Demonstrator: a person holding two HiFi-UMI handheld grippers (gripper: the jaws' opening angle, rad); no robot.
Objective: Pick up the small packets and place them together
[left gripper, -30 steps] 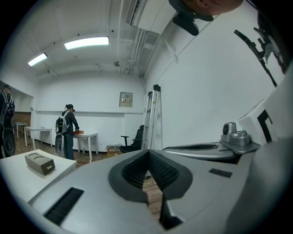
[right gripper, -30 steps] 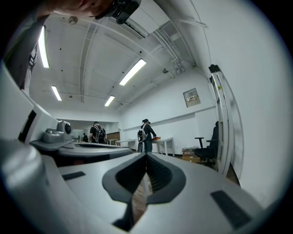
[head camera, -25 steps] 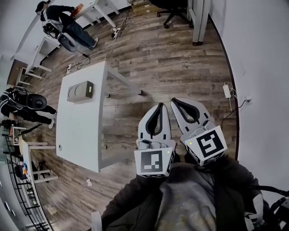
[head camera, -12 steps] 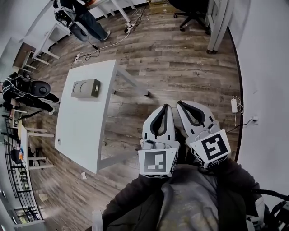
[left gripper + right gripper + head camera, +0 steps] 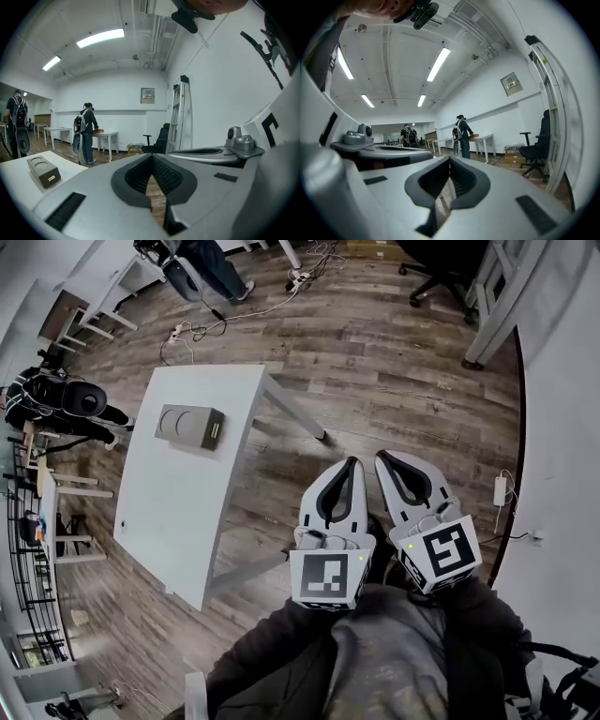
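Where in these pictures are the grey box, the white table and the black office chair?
grey box (image 5: 183, 425), head view, on its top face.
table (image 5: 178, 502), head view, on the bare tabletop beside the box.
chair (image 5: 163, 134), left gripper view, on its backrest.

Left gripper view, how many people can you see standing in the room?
2. One person with a dark backpack stands at the far left edge; a second backpack wearer stands at a white desk by the back wall. The left gripper may hide others.
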